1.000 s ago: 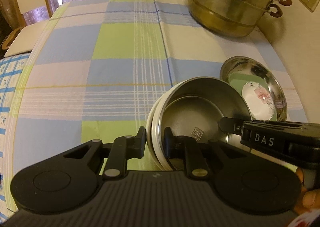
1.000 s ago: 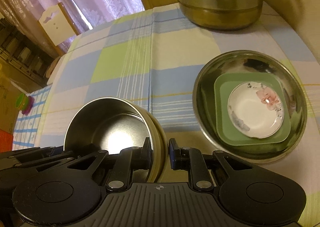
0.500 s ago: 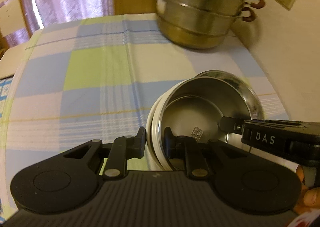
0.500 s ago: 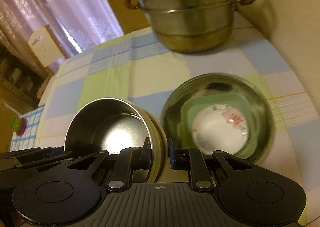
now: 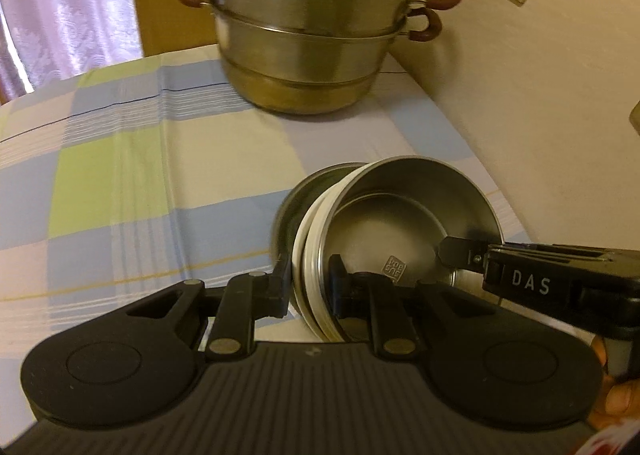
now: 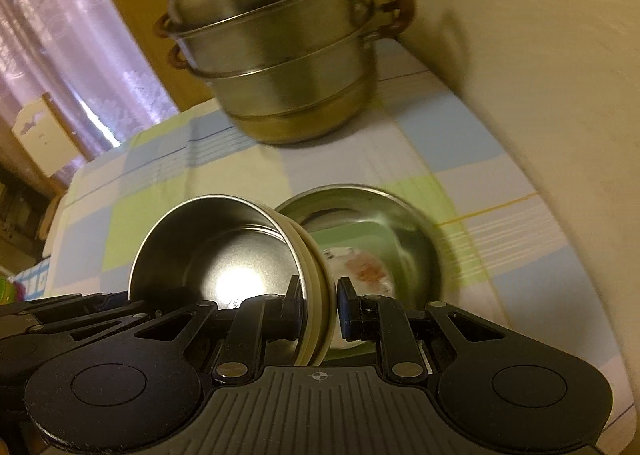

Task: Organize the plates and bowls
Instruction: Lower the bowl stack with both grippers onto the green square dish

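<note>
Steel bowl (image 5: 404, 223) with the cream outer shell is hanging tilted between my two claws, clear of the checked tablecloth (image 5: 120, 183). My left gripper (image 5: 310, 283) is pinching its rim on one side, one pad outside against the cream wall, one pad inside on the steel. My right gripper (image 6: 320, 297) is pinching the opposite rim the same way; in the left wrist view it is showing as a black bar lettered DAS (image 5: 532, 283) reaching into the bowl from the right.

Landmark: the stacked steamer pot (image 5: 308, 27) with brown handles, at the far end of the cloth by the wall.

Compared with a second ago, the bowl is sitting the same in both grips, with no slip at the pads that I can see. What is changing is the backdrop: the steamer pot is now looming much larger and nearer the middle of both views, and both views are blurred. The wide steel basin (image 6: 384, 223), nearer to me than the steamer pot, was lying well off to the bowl's side before; now my bowl is overlapping its near rim, hiding about half of it in the right wrist view and most of it in the left. Inside the basin the green square dish (image 6: 332, 235) and the flowered saucer (image 6: 360, 269) are lying stacked, smeared by motion.
</note>
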The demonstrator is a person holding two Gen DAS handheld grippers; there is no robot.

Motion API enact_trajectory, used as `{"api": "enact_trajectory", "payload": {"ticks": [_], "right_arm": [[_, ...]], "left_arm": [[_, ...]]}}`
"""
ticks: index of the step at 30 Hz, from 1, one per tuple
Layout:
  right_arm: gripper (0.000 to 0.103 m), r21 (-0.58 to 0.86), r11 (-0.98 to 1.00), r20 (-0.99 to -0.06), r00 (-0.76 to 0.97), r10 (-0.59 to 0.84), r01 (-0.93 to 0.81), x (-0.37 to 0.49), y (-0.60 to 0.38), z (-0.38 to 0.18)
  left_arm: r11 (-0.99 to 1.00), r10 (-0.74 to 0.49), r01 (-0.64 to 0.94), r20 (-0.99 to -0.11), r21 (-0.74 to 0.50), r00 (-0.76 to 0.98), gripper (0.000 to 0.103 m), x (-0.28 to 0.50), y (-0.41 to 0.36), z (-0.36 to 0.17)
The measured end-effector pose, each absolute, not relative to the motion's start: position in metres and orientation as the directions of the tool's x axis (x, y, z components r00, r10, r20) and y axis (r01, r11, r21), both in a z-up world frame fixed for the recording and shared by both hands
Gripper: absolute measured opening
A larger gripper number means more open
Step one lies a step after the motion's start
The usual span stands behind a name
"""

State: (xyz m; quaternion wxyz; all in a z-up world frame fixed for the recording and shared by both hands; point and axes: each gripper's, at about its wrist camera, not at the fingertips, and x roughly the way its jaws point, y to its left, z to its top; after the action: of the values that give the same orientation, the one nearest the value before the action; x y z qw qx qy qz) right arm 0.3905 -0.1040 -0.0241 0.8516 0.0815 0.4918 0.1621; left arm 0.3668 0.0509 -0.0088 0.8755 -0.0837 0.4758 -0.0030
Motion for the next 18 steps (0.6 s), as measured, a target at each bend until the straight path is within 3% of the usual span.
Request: {"api": "enact_trajectory", "payload": {"ticks": [18], "right_arm": [[0.017,0.307,0.947,-0.877,0.357,0.322,-0.100,0.438,-0.135,-0.054]], "left_arm": [[0.986,-0.122,-0.041,-0.880,-0.159,0.459,0.016,0.428,0.028,-0.030]]}}
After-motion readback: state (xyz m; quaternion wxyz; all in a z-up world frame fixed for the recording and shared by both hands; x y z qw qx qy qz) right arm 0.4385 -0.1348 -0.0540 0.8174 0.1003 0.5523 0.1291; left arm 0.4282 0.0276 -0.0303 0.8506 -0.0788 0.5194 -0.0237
